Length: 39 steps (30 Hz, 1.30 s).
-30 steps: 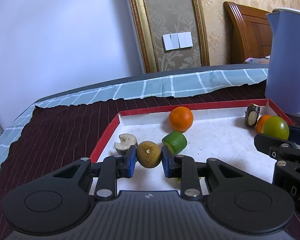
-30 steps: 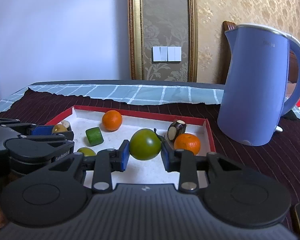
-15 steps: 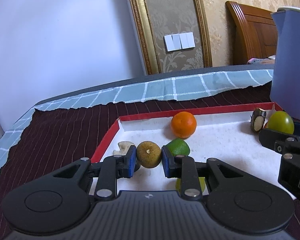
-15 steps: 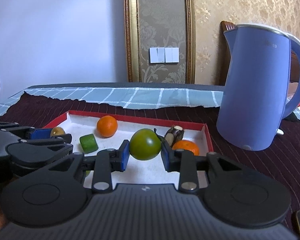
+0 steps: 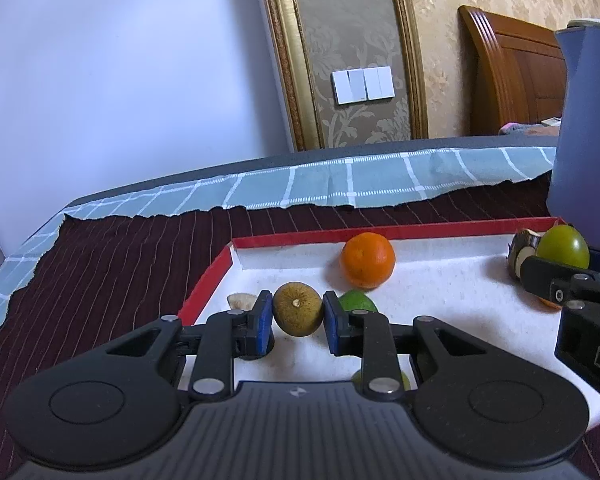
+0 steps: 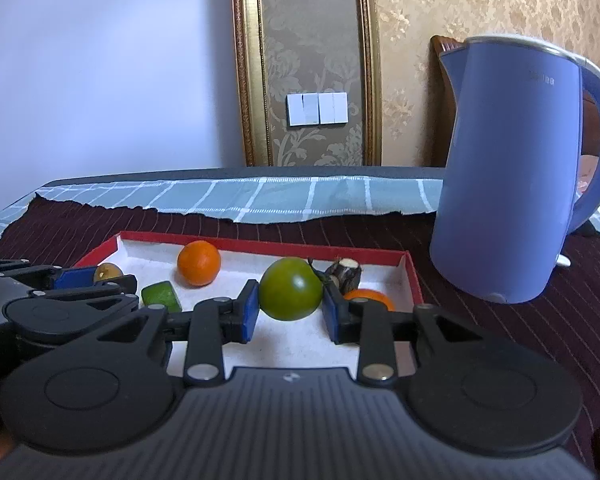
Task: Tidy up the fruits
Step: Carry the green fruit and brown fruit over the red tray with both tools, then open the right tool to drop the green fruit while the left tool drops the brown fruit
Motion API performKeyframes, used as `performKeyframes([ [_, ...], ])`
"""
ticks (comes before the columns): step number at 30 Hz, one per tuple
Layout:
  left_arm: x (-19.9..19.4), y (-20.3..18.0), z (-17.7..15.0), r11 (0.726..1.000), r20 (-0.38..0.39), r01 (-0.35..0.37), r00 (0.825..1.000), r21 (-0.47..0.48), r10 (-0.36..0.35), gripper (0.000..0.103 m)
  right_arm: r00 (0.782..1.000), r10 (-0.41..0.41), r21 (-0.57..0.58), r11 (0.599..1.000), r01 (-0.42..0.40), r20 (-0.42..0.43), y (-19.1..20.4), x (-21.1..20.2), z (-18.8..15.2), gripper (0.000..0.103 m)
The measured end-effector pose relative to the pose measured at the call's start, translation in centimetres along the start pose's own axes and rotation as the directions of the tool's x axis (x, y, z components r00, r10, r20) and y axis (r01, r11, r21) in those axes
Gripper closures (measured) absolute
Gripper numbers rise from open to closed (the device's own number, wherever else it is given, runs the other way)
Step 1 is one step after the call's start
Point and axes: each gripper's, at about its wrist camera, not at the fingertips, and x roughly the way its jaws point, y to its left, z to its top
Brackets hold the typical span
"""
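Note:
My left gripper [image 5: 298, 314] is shut on a small brown-yellow round fruit [image 5: 298, 309], held above the red-rimmed white tray [image 5: 288, 238]. My right gripper [image 6: 290, 312] is shut on a green tomato [image 6: 291, 294], which also shows in the left wrist view as the green tomato [image 5: 563, 246]. On the tray lie an orange [image 5: 367, 260], a green lime piece [image 5: 356, 302], a pale cut piece [image 5: 241, 300] and a dark cut stub [image 6: 345, 274]. A second orange [image 6: 368, 295] lies partly hidden behind the right fingers.
A tall blue electric kettle [image 6: 512, 172] stands on the dark striped cloth [image 6: 480, 332] just right of the tray. A teal checked cloth [image 6: 260, 196] covers the far table edge. A wooden headboard [image 5: 512, 80] and wall switches [image 6: 317, 109] lie beyond.
Both grippers have risen a little with their fruits, so the tray and its contents sit lower and farther in each view. The right gripper has also drifted slightly sideways.

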Motion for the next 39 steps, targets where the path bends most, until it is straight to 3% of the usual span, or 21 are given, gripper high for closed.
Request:
performKeyframes([
  [33, 2.5, -1.6, 1.7, 0.998, 0.020, 0.043, 0.999, -0.040, -0.042, 0.077, 0.994, -0.103, 0.031, 0.994, 0.102, 0.022, -0.8, 3.3, 0.5, 0.071],
  [39, 2.4, -1.8, 1.5, 0.998, 0.025, 0.048, 0.999, -0.031, -0.048, 0.077, 0.988, -0.134, 0.027, 0.991, 0.132, 0.073, -0.7, 2.7, 0.4, 0.042],
])
